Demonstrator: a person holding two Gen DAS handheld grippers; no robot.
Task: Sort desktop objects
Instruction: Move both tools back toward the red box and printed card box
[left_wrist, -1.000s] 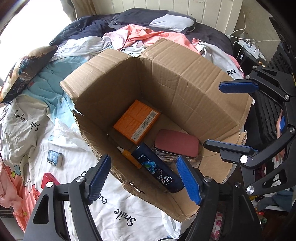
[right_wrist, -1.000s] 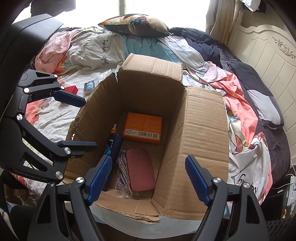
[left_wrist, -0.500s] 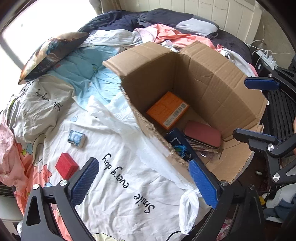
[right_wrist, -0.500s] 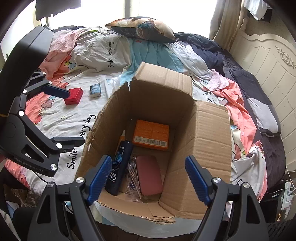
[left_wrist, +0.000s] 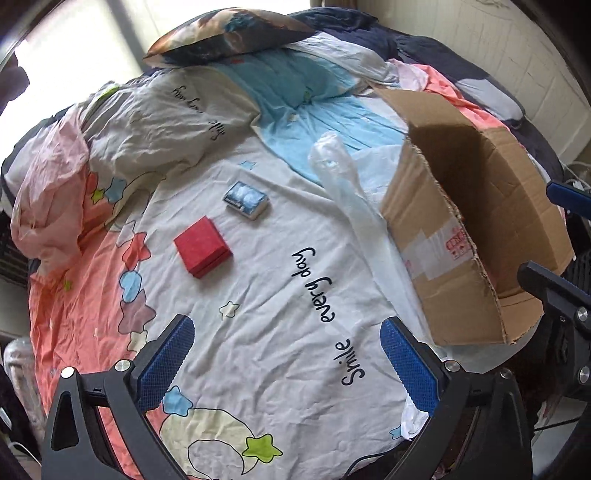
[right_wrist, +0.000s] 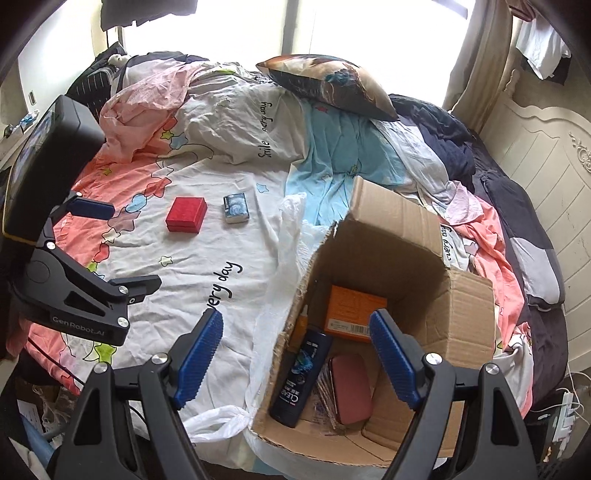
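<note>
On the rumpled bedsheet (left_wrist: 280, 295) ahead of my left gripper (left_wrist: 284, 362) lie the two things not yet sorted: a red box (left_wrist: 202, 246) and, just beyond it, a small blue-and-white packet (left_wrist: 246, 200). They sit near each other without touching, both well clear of my fingertips. My left jaws have just been opening and now stand wide apart with nothing between them but printed sheet.

From my right wrist view I see the same pair, the red box (right_wrist: 185, 214) left of the packet (right_wrist: 235, 208), out on the sheet (right_wrist: 207, 254) beyond the left gripper (right_wrist: 107, 251), which juts in from the left edge with its blue pads spread.

My right gripper (right_wrist: 295, 354) hangs over the near left corner of the cardboard box (right_wrist: 461, 321), jaws apart and holding nothing. One blue finger (right_wrist: 199, 354) sits over the sheet, the other over the box's opening. Down inside the box I see an orange carton (right_wrist: 351, 306) against the far wall, a dark blue shampoo bottle (right_wrist: 301, 376) lying along the left wall, a dusty pink case (right_wrist: 349, 387) just beside it on some clear-wrapped items I cannot make out, and a small orange-capped tube (right_wrist: 301, 326) tucked behind the bottle.

A crumpled white plastic bag (right_wrist: 280, 280) trails along the box's left side, touching it. A patterned pillow (right_wrist: 328, 83) rests at the far end of the bed. In the left view the cardboard box (left_wrist: 443, 236) stands to the right, its flaps up, its contents hidden from that angle.
</note>
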